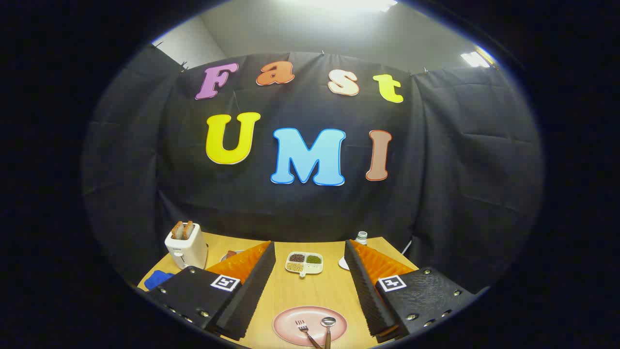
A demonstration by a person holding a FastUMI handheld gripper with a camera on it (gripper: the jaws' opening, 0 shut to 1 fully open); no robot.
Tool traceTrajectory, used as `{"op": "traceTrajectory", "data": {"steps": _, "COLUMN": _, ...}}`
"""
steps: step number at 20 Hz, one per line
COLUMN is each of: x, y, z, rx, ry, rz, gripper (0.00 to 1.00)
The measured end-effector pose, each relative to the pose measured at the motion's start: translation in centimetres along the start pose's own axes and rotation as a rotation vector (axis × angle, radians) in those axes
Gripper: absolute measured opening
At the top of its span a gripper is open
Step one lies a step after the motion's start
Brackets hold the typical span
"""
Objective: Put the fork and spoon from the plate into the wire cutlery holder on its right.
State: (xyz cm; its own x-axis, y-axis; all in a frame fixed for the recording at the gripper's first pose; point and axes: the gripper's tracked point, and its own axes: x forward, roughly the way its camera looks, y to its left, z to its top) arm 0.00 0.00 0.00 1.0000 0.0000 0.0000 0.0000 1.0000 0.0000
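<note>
Hovering above a pale wooden surface (pixel 315 291), the hand-held gripper (pixel 310 286) stood wide open and held nothing, its two black-and-orange ribbed fingers (pixel 252 276) spread well apart. Between them, close under the camera, lay a round pink plate (pixel 290 325) carrying a silver metal fork (pixel 304 329) and a silver metal spoon (pixel 328 325), side by side. Both pieces lay with their heads pointing away from the camera and their handles running back toward it, so their long axes ran roughly in line with the fingers; the fork lay nearer the left finger, the spoon nearer the right. The wire cutlery holder could not be made out to the plate's right, where the right finger covered the surface. Beyond the fingers sat a small white divided dish of grains (pixel 304 263), and farther left a white toaster with two slices of bread (pixel 185 245). Neither utensil appeared to have been lifted yet.
</note>
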Motion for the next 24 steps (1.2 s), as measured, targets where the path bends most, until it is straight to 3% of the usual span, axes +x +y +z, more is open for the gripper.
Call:
{"op": "traceTrajectory", "data": {"steps": 16, "x": -0.7, "y": 0.3, "z": -1.1, "rx": 0.059, "ry": 0.047, "rz": 0.008, "gripper": 0.89}}
{"op": "traceTrajectory", "data": {"steps": 20, "x": 0.3, "y": -0.5, "z": -4.3, "rx": 0.090, "ry": 0.170, "rz": -0.008, "gripper": 0.89}}
{"op": "traceTrajectory", "data": {"steps": 24, "x": 0.9, "y": -2.1, "z": -10.6, "rx": 0.112, "ry": 0.386, "rz": -0.053, "gripper": 0.89}}
